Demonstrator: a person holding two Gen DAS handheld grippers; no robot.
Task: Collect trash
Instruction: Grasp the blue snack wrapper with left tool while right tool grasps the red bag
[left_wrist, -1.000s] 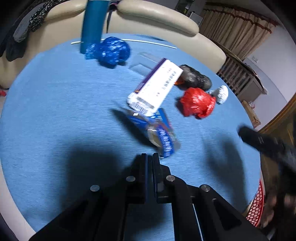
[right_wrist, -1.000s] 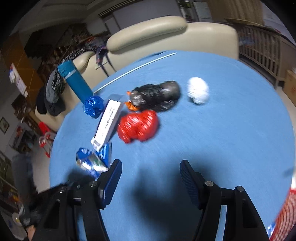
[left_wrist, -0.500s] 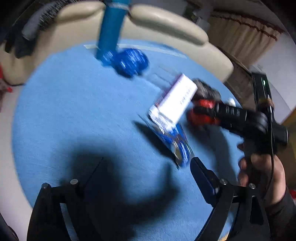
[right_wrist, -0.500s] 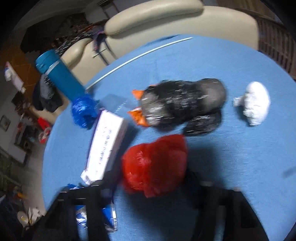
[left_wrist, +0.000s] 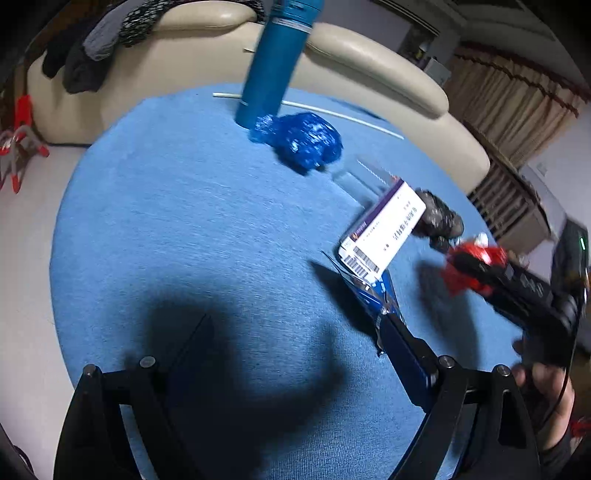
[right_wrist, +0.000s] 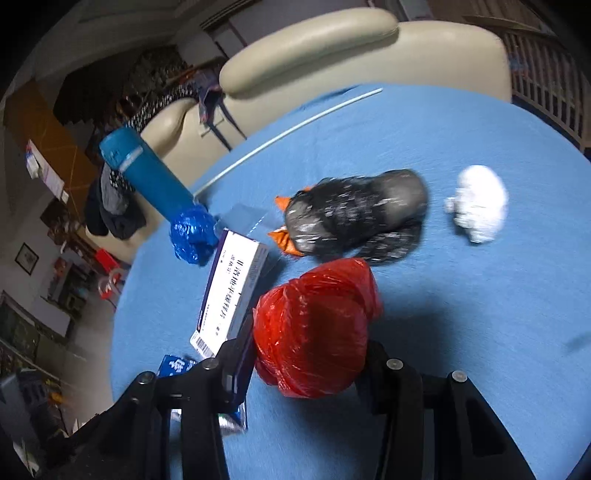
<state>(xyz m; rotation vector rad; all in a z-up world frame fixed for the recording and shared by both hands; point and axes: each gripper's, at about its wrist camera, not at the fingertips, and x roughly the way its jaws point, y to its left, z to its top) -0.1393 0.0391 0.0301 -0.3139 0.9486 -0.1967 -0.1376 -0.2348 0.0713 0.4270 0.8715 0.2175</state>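
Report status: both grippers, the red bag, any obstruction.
Right gripper shut on red bag. Left gripper open, empty, above blue cloth. White box touching red bag's left side; black bag just behind.

The left gripper (left_wrist: 295, 350) points down at the tabletop (left_wrist: 184, 221) with its fingers (left_wrist: 402, 343) spread wide and nothing between them. The right gripper (right_wrist: 310, 350), held in the person's hand (left_wrist: 543, 384), has just been closing its jaws, and both press the red bag (right_wrist: 314, 325) above the tabletop.
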